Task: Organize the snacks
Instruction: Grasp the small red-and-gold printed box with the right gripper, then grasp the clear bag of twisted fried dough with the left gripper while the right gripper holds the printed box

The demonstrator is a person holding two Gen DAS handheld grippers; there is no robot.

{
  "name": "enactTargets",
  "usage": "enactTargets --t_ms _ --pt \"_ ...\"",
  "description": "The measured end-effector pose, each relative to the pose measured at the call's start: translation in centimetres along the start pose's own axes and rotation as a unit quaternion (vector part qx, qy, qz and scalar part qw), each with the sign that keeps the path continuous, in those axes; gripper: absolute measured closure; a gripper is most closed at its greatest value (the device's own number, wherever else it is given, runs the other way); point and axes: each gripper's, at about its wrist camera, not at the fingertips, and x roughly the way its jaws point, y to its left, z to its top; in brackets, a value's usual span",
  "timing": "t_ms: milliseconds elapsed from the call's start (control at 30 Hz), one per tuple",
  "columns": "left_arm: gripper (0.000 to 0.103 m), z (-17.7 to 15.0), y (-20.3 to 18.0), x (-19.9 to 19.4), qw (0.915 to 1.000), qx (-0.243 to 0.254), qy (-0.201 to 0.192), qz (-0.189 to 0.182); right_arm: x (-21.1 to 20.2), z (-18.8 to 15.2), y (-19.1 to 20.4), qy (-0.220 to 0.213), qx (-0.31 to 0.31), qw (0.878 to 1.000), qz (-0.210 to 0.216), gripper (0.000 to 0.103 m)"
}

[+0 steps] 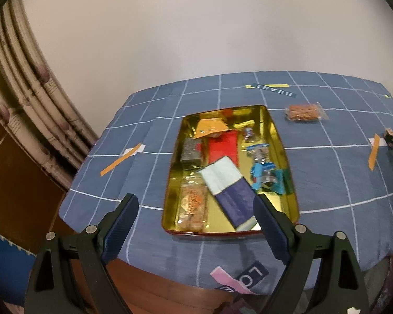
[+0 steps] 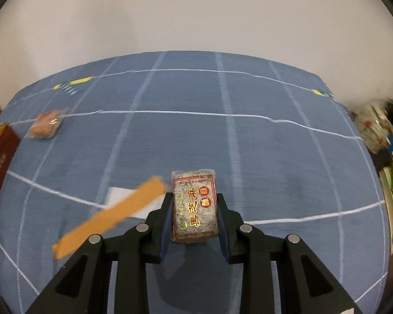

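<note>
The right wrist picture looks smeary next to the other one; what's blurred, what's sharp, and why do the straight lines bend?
Right wrist view: the orange strip and the table edges are motion-smeared, while the gray snack packet clamped in the right gripper stays crisp. Left wrist view: mostly sharp, with reflections off the gold tin. In both views the fisheye lens curves the tablecloth grid.

Open cloth (image 2: 262, 144) beyond peanut bar (image 2: 45, 125)

Black claw (image 2: 194, 209), blue pads (image 1: 121, 226), silver screws
</note>
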Motion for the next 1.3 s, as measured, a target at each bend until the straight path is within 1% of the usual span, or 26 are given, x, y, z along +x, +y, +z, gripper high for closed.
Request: enactTargets --t_ms 100,300,467,767,867,1033,1167,1300 --pt "0.016 0.2 -1.0 0.0 0.9999 0.014 0.006 -0.004 0.2 -0.3 -0.7 -0.008 0.008 1.000 0.001 0.073" --pt "0.016 1.1 -3.0 0.2 0.9987 0.048 0.011 -0.014 0.1 -0.1 -0.1 -0.025 0.012 1.000 0.007 0.072" --pt "0.016 2.0 -4.9 0.9 0.9967 0.072 0.024 -0.030 0.5 0.4 -0.4 -0.028 0.020 0.999 0.015 0.072" --pt "0.016 3.2 -8.0 2.4 0.9928 0.103 0.039 -0.045 0.5 0.3 -0.4 -0.030 0.023 0.999 0.020 0.070" --pt "0.016 3.6 -8.8 2.8 0.9909 0.119 0.043 -0.047 0.6 0.4 -0.5 -0.030 0.025 0.999 0.022 0.070" --pt "0.016 4.3 -10.3 3.6 0.9857 0.158 0.039 -0.044 0.6 0.4 -0.5 -0.031 0.031 0.999 0.019 0.070" --pt "0.016 4.9 -11.0 4.0 0.9817 0.175 0.041 -0.063 0.5 0.2 -0.1 -0.033 0.037 0.999 0.008 0.070" --pt "0.016 5.7 -11.6 4.4 0.9775 0.191 0.038 -0.081 0.5 0.0 0.6 -0.036 0.025 0.999 0.001 0.070"
